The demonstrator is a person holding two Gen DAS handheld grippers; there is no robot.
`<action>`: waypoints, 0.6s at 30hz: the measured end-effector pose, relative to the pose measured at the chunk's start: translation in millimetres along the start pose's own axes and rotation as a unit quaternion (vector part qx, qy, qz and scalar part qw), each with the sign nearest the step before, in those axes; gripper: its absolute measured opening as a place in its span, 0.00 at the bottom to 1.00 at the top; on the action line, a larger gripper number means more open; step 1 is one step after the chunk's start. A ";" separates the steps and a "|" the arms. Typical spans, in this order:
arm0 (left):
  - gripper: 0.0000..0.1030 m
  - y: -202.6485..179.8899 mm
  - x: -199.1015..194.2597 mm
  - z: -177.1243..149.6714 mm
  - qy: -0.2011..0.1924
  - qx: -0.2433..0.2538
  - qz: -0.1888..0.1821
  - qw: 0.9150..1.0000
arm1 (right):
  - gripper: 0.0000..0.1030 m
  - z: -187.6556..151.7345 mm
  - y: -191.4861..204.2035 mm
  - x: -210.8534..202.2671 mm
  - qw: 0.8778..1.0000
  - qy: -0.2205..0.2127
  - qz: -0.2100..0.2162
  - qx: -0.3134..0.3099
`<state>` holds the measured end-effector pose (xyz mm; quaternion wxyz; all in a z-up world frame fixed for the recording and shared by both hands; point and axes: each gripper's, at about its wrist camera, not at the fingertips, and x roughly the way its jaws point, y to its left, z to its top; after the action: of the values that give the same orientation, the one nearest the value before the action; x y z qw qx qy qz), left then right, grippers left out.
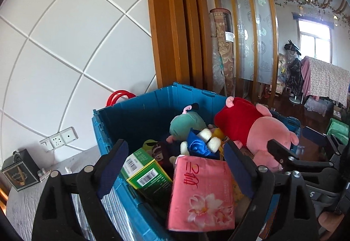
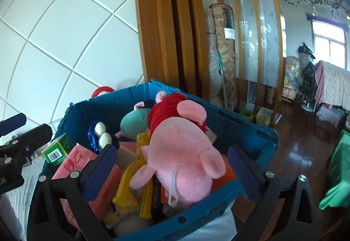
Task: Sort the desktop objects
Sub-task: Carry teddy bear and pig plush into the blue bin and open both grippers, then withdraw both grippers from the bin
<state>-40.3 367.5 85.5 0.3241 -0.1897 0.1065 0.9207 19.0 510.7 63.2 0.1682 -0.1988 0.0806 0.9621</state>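
Observation:
A blue plastic crate [image 1: 140, 107] [image 2: 247, 129] is full of objects. A pink tissue pack [image 1: 201, 192] [image 2: 72, 164], a green box [image 1: 146, 171] [image 2: 58, 151], a pink pig plush in red [image 1: 256, 125] [image 2: 181, 153], a teal plush [image 1: 186, 123] [image 2: 133, 120] and a yellow toy [image 2: 140, 186] lie in it. My left gripper [image 1: 175, 168] is open above the tissue pack and the green box, holding nothing. My right gripper [image 2: 172, 173] is open around the pig plush, without touching it. The right gripper also shows in the left wrist view [image 1: 284, 153].
The crate stands on a grey table [image 1: 26, 203] by a white panelled wall [image 1: 65, 44]. A dark box [image 1: 19, 171] and a wall socket [image 1: 59, 138] are at the left. A wooden partition [image 2: 166, 28] stands behind. A green bag [image 2: 339, 175] is at the right, above dark wood floor.

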 end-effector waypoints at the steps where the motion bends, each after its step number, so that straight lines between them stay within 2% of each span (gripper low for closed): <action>1: 0.87 2.5 -6.2 -1.3 0.000 -0.004 0.001 1.000 | 1.00 -0.1 -1.0 -5.6 1.000 -0.002 -0.001 0.001; 6: 0.89 13.0 -41.8 -11.4 -0.008 -0.018 0.007 1.000 | 1.00 -4.2 7.5 -44.9 1.000 -0.012 0.006 -0.007; 8: 1.00 18.6 -58.0 -16.7 -0.014 -0.028 0.008 0.999 | 1.00 -5.9 14.4 -58.2 1.000 -0.012 0.011 -0.014; 11: 1.00 25.5 -81.0 -22.6 -0.025 -0.047 0.011 0.999 | 1.00 -7.7 26.4 -77.5 0.999 -0.006 0.026 -0.025; 18: 1.00 26.0 -104.8 -33.4 0.001 -0.046 0.006 0.999 | 1.00 -18.9 40.8 -112.7 0.999 0.008 0.020 -0.034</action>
<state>27.8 278.5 101.0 0.3097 -0.2042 0.0654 0.9263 108.6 435.7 95.8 0.1417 -0.2105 0.0534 0.9658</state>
